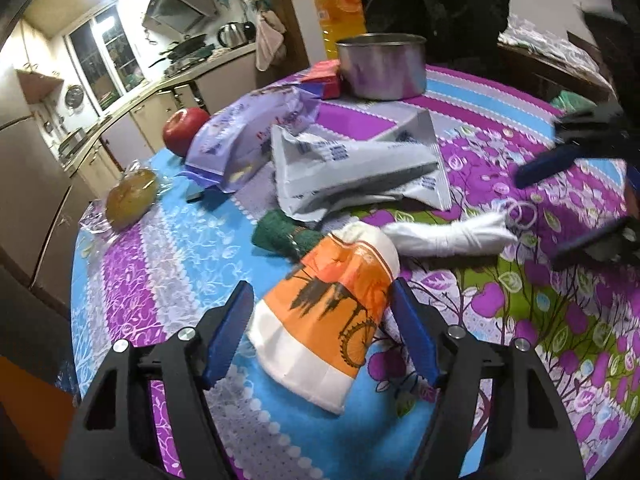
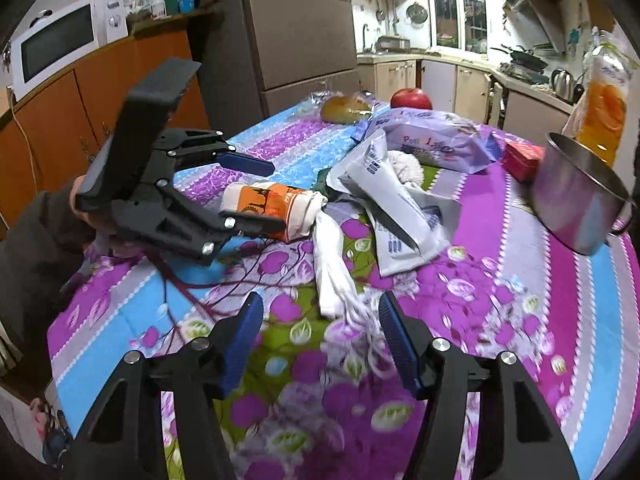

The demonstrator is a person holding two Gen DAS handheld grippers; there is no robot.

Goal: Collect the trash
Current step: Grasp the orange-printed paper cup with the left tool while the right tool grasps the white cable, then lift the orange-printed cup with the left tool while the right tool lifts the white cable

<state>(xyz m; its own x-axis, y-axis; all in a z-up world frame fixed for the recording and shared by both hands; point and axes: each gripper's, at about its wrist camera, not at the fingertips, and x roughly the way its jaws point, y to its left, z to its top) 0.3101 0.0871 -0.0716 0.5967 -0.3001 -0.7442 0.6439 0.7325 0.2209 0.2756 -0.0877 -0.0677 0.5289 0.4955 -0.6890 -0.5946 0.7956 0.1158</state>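
Observation:
A crushed orange-and-white paper cup [image 1: 326, 320] lies on its side on the patterned tablecloth [image 1: 168, 248]. My left gripper [image 1: 320, 336] is open, one blue pad on each side of the cup [image 2: 276, 208], not pressing it. A twisted white plastic bag [image 1: 444, 236] lies beyond the cup. My right gripper [image 2: 320, 340] is open around the bag's near end [image 2: 336, 280]; it also shows in the left wrist view [image 1: 560, 208]. A grey-white wrapper [image 1: 356, 168], a purple wrapper [image 1: 248, 136] and a green cloth [image 1: 284, 236] lie further back.
A steel pot [image 1: 382, 66], a red box [image 1: 322, 78] and a juice bottle [image 1: 338, 12] stand at the far side. A red apple [image 1: 184, 130] and a wrapped yellowish fruit [image 1: 130, 200] sit near the table's left edge. Kitchen counters lie beyond.

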